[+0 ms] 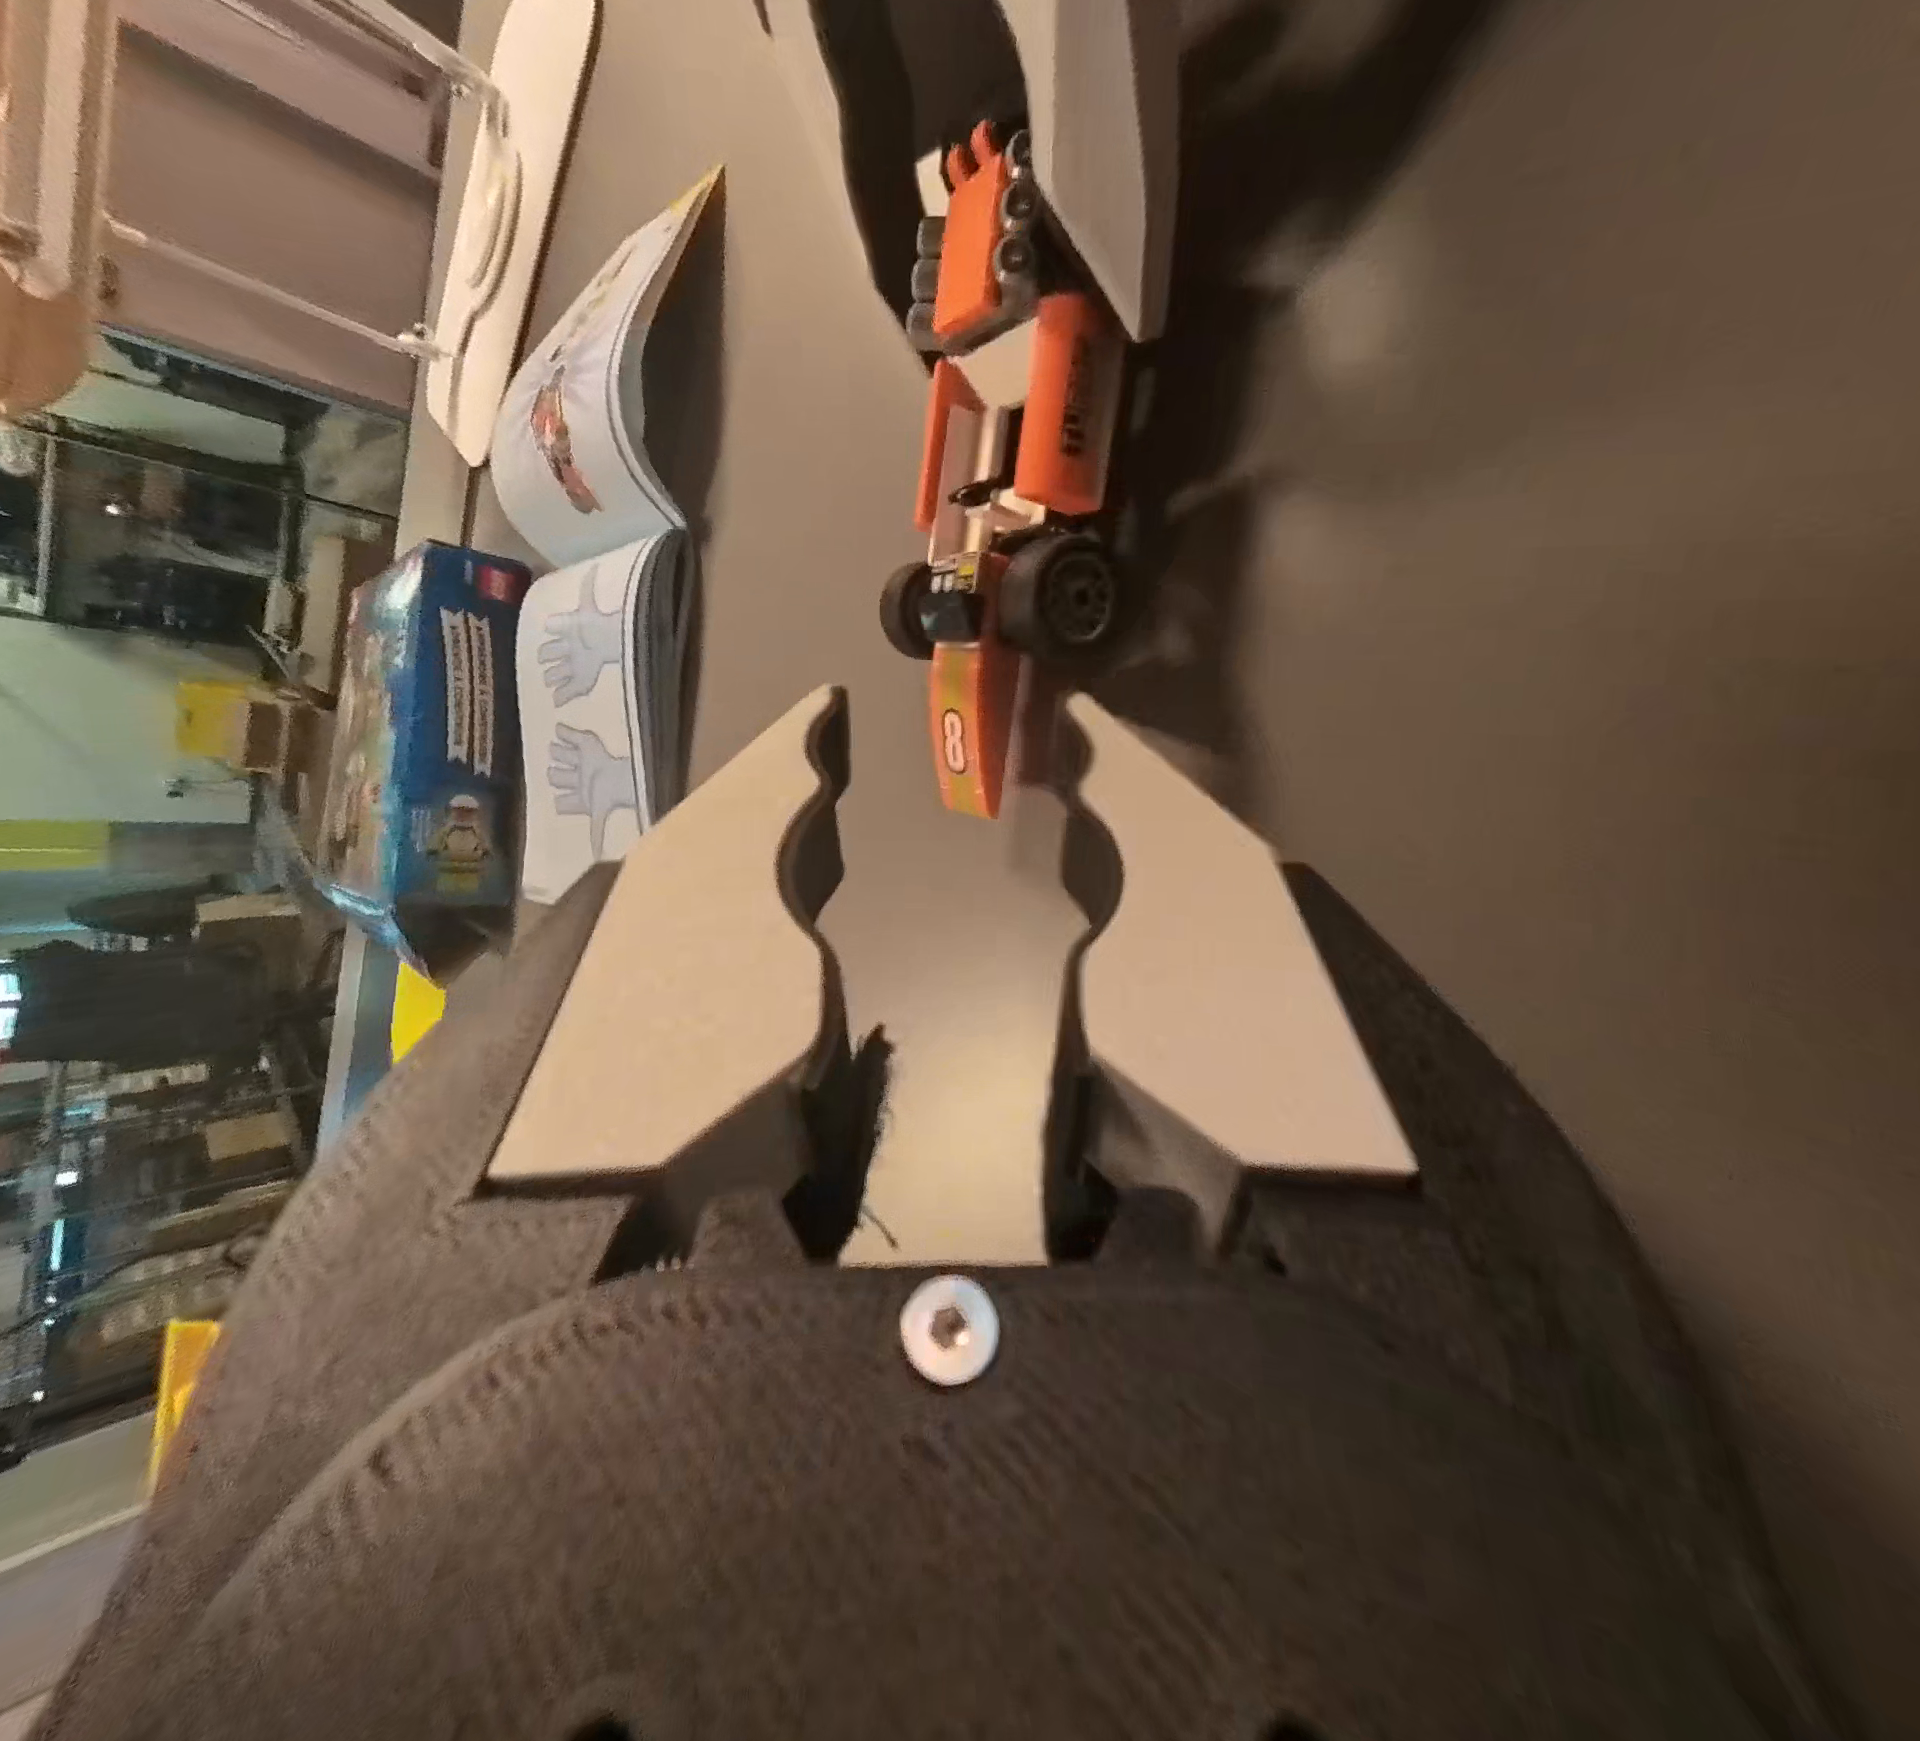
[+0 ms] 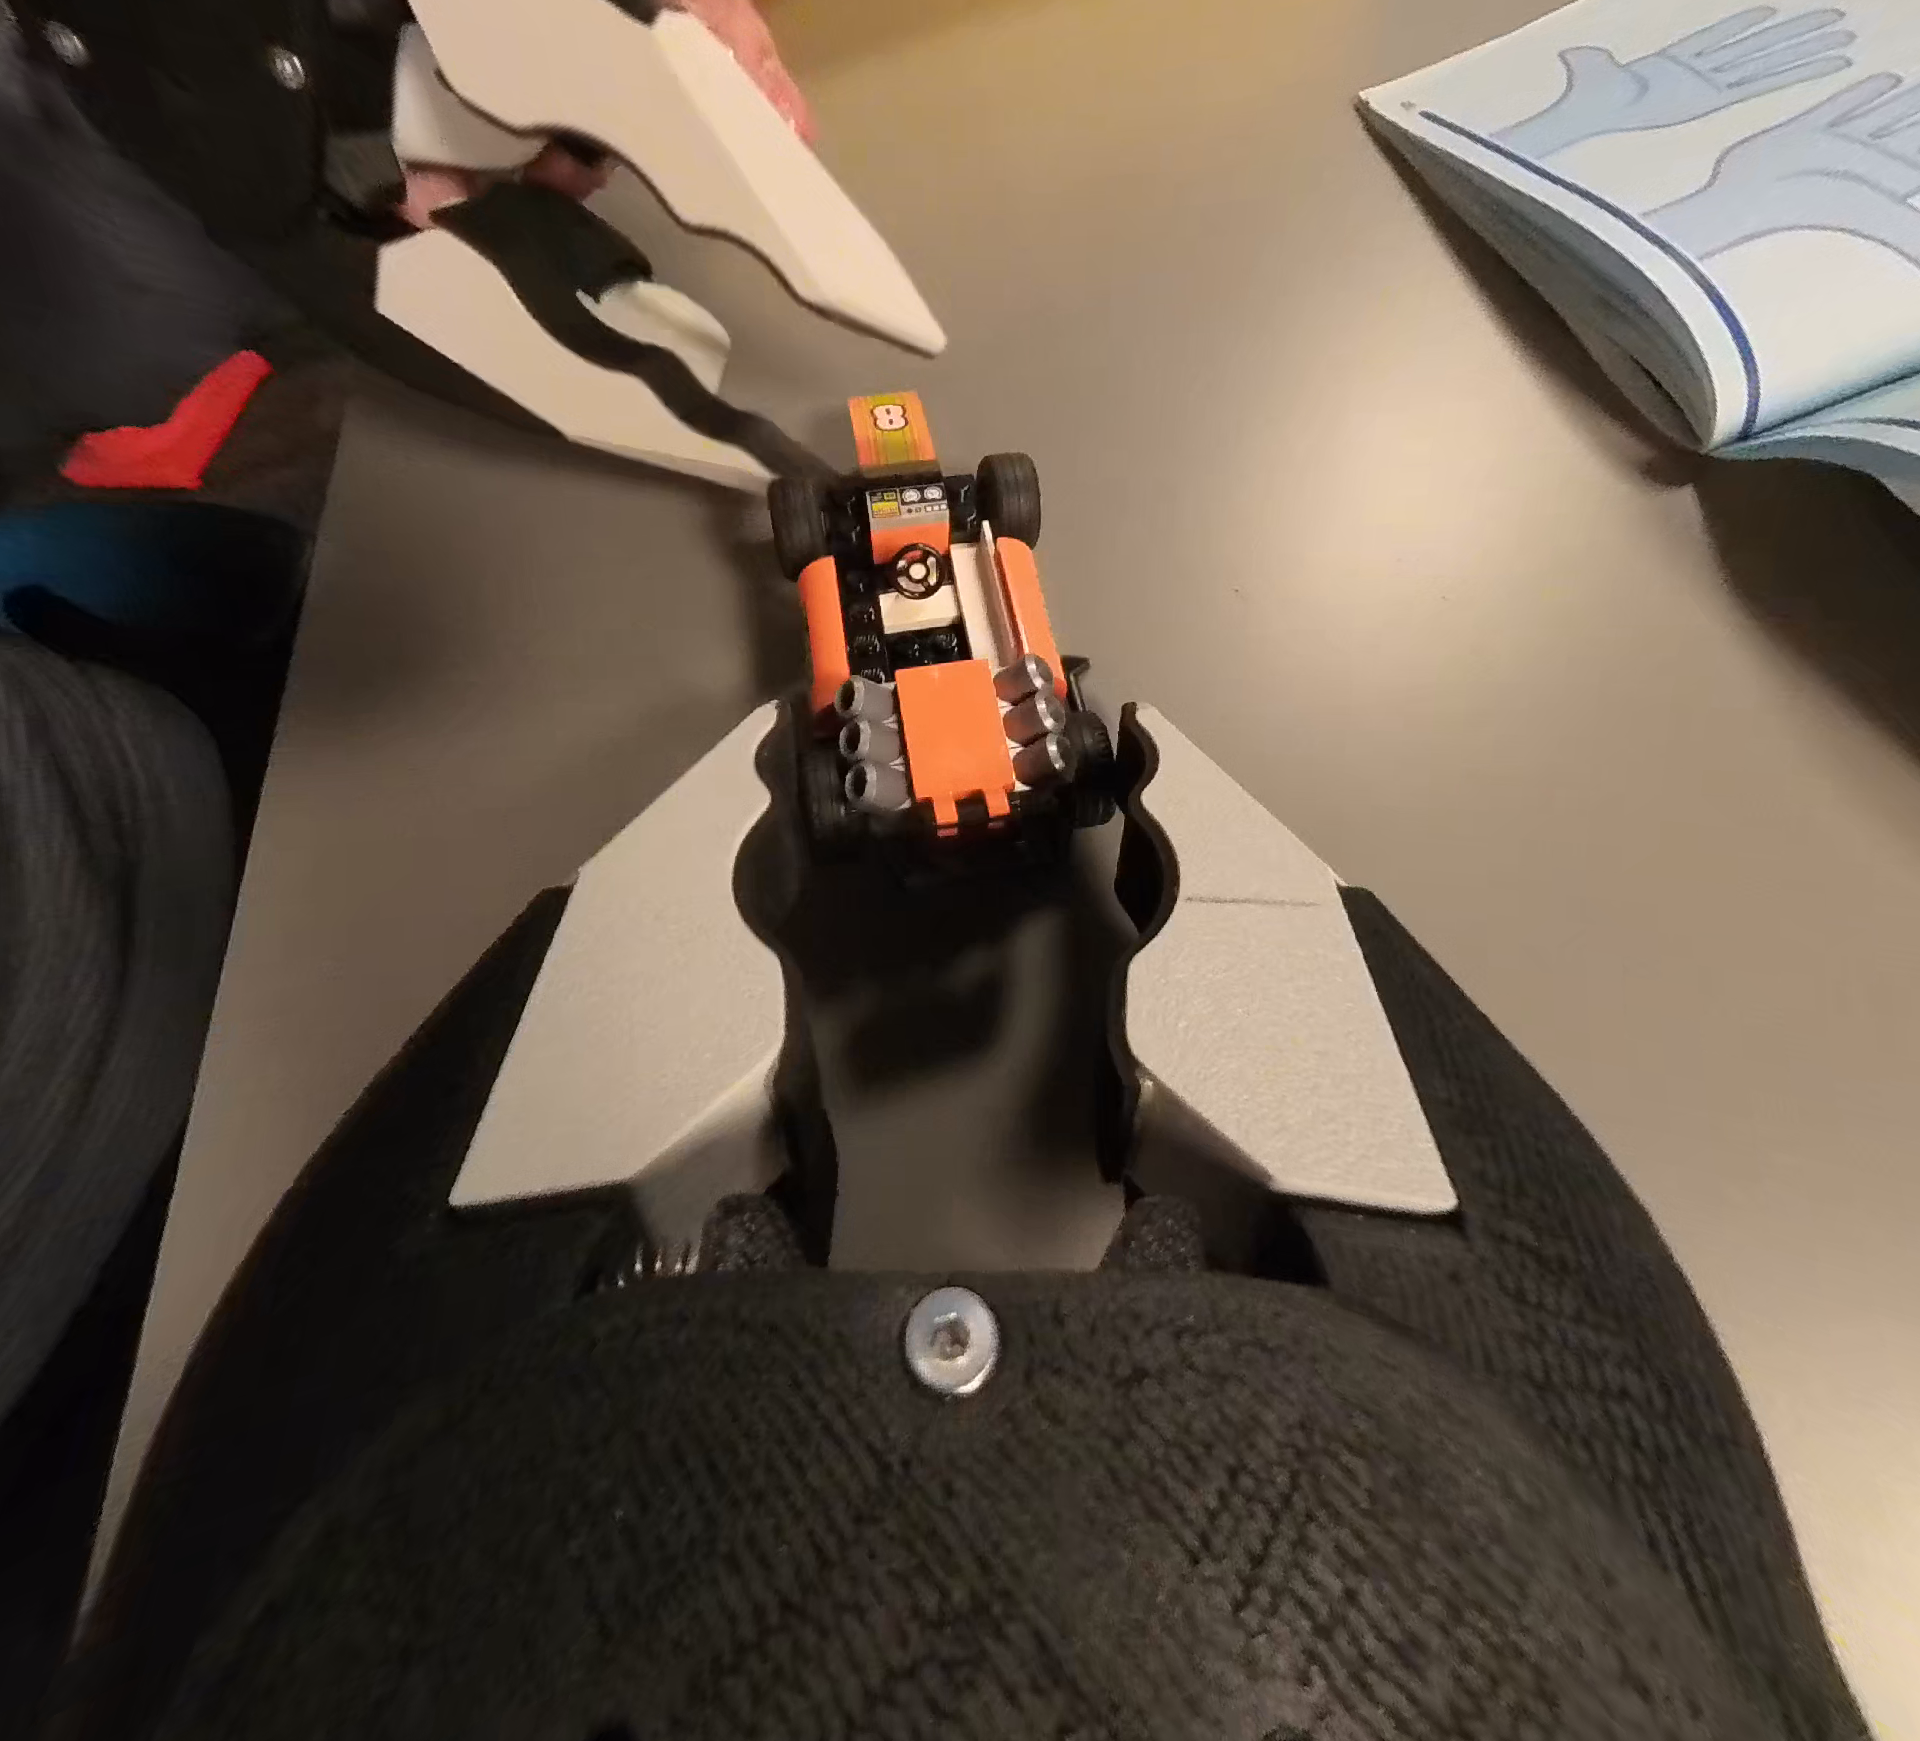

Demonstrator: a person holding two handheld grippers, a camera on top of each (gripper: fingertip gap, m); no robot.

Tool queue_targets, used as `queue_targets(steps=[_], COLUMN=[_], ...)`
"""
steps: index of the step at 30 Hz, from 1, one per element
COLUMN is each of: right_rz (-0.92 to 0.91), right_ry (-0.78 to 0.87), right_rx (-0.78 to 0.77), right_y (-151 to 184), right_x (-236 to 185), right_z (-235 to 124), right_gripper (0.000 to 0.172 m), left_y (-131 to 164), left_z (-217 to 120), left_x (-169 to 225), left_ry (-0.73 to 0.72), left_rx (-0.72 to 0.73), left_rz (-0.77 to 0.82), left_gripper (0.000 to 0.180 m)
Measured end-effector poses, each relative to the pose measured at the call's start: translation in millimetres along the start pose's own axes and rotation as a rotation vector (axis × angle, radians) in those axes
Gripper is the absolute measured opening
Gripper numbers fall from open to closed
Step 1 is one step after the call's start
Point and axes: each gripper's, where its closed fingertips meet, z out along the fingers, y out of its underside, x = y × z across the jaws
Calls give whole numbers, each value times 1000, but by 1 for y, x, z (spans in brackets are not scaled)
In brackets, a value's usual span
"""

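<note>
Right tongs (image 2: pixel 945 756) gripping toy car (image 2: pixel 925 642) rear, contact shadowed

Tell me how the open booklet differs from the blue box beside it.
The booklet is pale and lies open, pages curling; the blue box is a colourful printed block. The booklet lies flatter; the box stands taller. Both sit side by side on the grey table.

Left gripper (image 1: pixel 951 735) open, orange toy car (image 1: pixel 1023 444) nose between fingertips.
</note>
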Motion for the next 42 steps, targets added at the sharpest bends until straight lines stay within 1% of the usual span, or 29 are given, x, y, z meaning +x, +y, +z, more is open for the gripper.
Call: queue_targets(steps=[1,4,8,9,11,13,17,18,20,24,28,33,34,37,38,39,40,42], right_rz=[3,-14,-144,-185,-246,-265,-228,-244,-265,-227,-247,-217,-232,-313,-344,-352,-329,-273], right_ry=[1,39,149,170,198,202,251,274,297,287,295,281,289,354,379,386,376,353], right_rx=[2,16,101,116,140,150,154,160,156,153,154,125,120,118,136,184,238,308], right_y=[0,-2,-19,-22,-28,-30,-30,-31,-32,-30,-32,-28,-28,-30,-34,-41,-48,-53], right_x=[0,5,12,12,9,7,18,20,22,24,22,23,23,26,26,24,22,25], right_z=[0,-1,-8,-9,-10,-10,-15,-17,-19,-18,-18,-18,-19,-20,-21,-25,-30,-40], right_gripper=[61,61,60,57,45,35,30,22,18,22,19,14,14,14,14,14,14,14], left_y=[-1,0,-6,-8,-16,-25,-39,-39,-43,-46,-50,-50,-50,-50,-47,-38,-35,-30], left_z=[2,10,20,22,25,29,36,37,37,35,33,35,35,36,37,43,43,41], left_x=[-2,-9,-20,-21,-27,-31,-36,-36,-37,-38,-36,-32,-31,-34,-34,-30,-31,-35], left_ry=[-19,-96,-215,-231,-290,-349,-455,-462,-479,-515,-531,-567,-566,-542,-527,-475,-466,-483], left_rx=[2,-14,2,6,16,34,63,65,92,102,117,61,54,58,48,13,13,9], left_rz=[11,59,175,200,278,382,567,586,597,634,669,791,781,682,660,637,601,589], left_gripper=[28,10,9,9,9,9,8,8,8,8,7,7,7,7,7,7,7,7])
